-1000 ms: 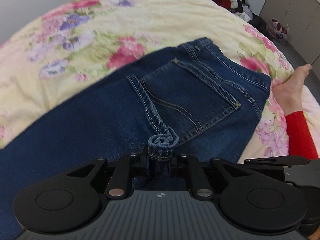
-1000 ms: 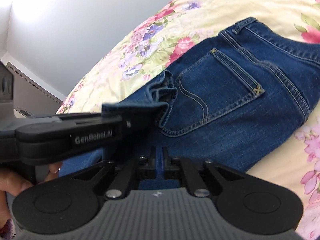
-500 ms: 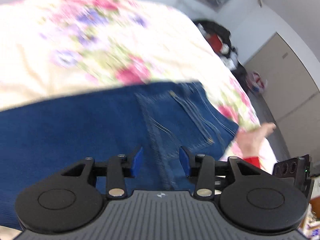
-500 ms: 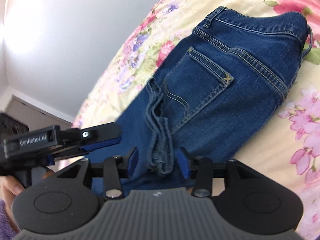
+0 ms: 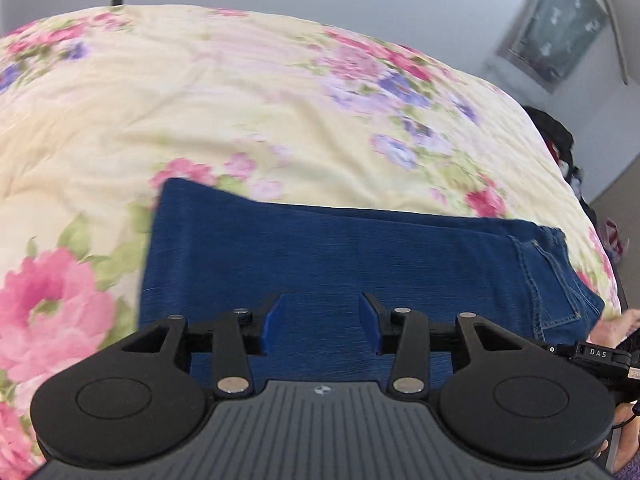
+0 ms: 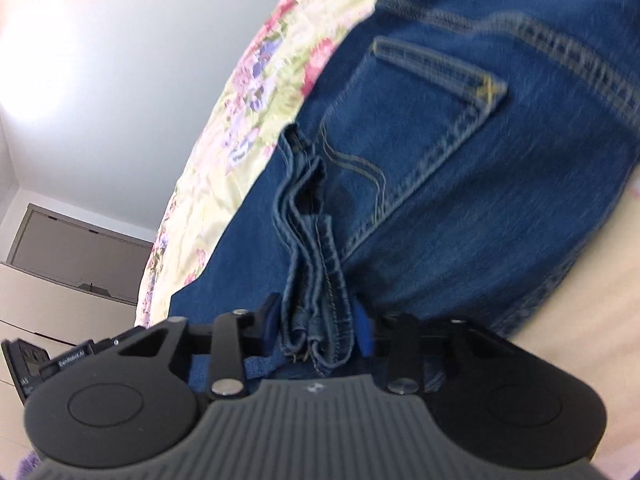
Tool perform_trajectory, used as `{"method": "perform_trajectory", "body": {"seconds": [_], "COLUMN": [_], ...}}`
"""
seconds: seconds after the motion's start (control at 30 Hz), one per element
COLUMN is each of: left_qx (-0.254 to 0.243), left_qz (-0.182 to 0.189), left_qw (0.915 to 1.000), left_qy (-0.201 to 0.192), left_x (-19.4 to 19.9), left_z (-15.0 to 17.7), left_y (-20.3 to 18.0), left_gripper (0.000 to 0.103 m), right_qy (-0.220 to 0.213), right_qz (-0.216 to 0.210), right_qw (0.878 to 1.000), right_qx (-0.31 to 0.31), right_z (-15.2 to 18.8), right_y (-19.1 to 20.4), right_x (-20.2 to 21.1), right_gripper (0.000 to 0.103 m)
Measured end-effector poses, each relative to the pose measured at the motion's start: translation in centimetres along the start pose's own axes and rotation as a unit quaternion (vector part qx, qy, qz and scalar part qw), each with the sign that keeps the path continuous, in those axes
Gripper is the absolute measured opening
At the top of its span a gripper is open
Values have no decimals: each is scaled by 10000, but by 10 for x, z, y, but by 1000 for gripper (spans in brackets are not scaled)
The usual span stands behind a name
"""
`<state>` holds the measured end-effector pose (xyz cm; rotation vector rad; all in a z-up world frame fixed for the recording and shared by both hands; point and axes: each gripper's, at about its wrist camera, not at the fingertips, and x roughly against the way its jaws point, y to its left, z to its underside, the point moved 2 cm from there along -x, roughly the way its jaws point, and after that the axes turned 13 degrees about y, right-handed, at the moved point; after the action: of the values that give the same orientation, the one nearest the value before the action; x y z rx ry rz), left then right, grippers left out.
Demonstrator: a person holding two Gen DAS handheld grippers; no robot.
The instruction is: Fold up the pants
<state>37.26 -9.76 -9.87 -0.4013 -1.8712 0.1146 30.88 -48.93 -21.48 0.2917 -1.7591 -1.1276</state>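
Note:
Dark blue jeans lie folded across the floral bedcover, fold edge on the left, pocket end on the right. My left gripper hovers over the leg near that fold; it is open, with only flat denim under its blue pads. In the right wrist view the bunched leg hems rest on the seat beside the back pocket. My right gripper straddles this bundle, its jaws closing, and the denim fills the gap between both pads.
The other hand-held gripper's body shows at the lower left. A person's bare foot rests at the bed's right edge. Dark clothes are piled beyond the bed. A low cabinet stands by the wall.
My left gripper let go of the hem, opened and swept left along the leg to its fold end. My right gripper opened, sank onto the hems and narrowed around them.

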Motion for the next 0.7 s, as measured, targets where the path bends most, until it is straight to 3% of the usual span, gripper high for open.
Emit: {"method": "perform_trajectory", "body": {"seconds": [0.13, 0.27, 0.47, 0.57, 0.7], "left_qx": [238, 391, 823, 932, 940], "left_qz": [-10, -142, -51, -50, 51], "left_qw": [9994, 9980, 9940, 9929, 9921], "left_qy": [-259, -484, -715, -737, -829], "left_x": [24, 45, 64, 67, 70], "left_z": [10, 18, 37, 43, 47], "left_y": [34, 61, 93, 100, 104], "left_gripper": [50, 50, 50, 50, 50], "right_qy": [-85, -149, -414, -695, -1221], "right_qz": [174, 651, 1311, 1526, 1497], "right_qw": [9998, 9965, 9774, 9597, 9392], "right_qx": [87, 494, 1603, 2254, 2840], "right_z": [4, 4, -8, -13, -18], "right_y": [8, 50, 182, 259, 341], "right_x": [1, 8, 22, 31, 64], "right_gripper": [16, 13, 10, 10, 10]}}
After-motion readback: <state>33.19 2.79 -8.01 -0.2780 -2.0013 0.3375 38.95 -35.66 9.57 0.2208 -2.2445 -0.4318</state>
